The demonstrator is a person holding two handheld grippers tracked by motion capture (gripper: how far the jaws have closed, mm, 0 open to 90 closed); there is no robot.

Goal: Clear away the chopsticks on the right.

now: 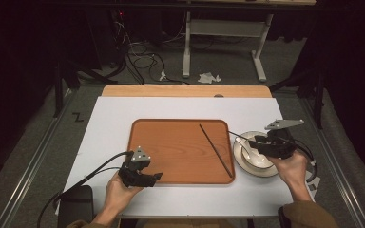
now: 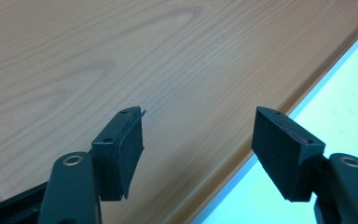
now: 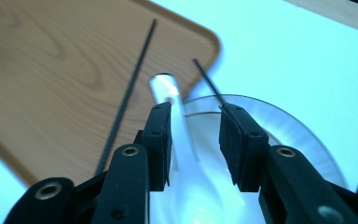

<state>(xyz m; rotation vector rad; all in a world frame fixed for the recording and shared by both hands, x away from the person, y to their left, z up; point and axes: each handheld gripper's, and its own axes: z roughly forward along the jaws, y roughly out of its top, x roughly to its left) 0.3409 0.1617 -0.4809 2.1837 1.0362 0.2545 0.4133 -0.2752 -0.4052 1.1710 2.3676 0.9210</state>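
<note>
Over the bowl, right gripper half spread astride the spoon; centre handle, then pinch. Left gripper spread, empty.

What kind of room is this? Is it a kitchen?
Probably not a kitchen; it looks like a lab or recording room. A wooden tray and a white bowl sit on a white-covered table, with loose cables on the carpeted floor and dark curtains around.

I see a dark phone-like slab lying at the near left corner of the white table top, crumpled paper and tangled cables on the floor beyond.
</note>
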